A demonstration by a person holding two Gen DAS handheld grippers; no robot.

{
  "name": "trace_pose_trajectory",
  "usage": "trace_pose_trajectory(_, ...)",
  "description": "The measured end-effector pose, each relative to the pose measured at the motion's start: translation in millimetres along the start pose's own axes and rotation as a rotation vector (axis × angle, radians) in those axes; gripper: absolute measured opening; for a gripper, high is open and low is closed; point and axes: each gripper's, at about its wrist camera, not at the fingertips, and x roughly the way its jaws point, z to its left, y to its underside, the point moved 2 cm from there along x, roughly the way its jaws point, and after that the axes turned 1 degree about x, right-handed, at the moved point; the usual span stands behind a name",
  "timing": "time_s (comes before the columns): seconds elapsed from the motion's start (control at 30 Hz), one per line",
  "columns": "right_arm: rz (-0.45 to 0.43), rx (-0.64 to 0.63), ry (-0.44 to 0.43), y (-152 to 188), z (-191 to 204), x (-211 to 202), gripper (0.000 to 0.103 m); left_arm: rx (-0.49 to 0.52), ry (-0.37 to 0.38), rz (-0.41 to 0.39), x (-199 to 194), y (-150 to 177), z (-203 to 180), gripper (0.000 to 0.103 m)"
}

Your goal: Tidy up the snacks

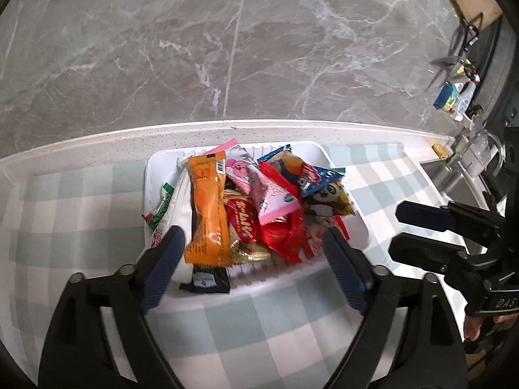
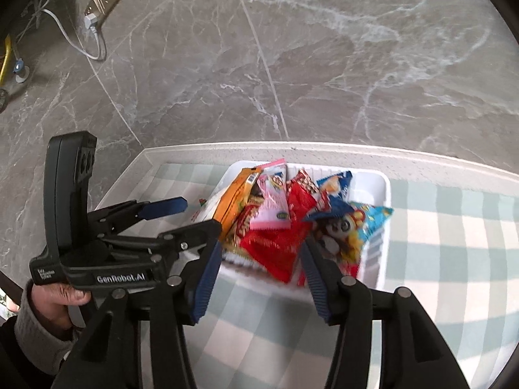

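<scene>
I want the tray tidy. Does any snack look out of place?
Yes. A green-and-white packet hangs over the left rim of the white tray, and a black packet sticks out over the near rim.

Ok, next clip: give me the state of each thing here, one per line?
Left gripper: open, holding nothing.
Right gripper: open, holding nothing.
Tray: on the checked cloth, full of snacks.
Orange pack: lying on top of the pile.
Pink pack: lying on the pile.
Panda pack: at the tray's right edge.
Green-white pack: hanging over the left rim.
</scene>
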Motion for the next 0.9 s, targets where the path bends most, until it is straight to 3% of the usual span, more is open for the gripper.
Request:
trace_pose_trajectory(0.17, -0.034, -0.004, 0.037, 17, 0, -29, 0.062, 0.036, -0.023, -0.015, -22, 9, -20, 0.089)
trace_pose_trajectory(0.9, -0.130, 0.003, 0.091, 74, 16, -119, 0.065, 0.166, -0.089, -0.093, -101, 37, -92, 0.089)
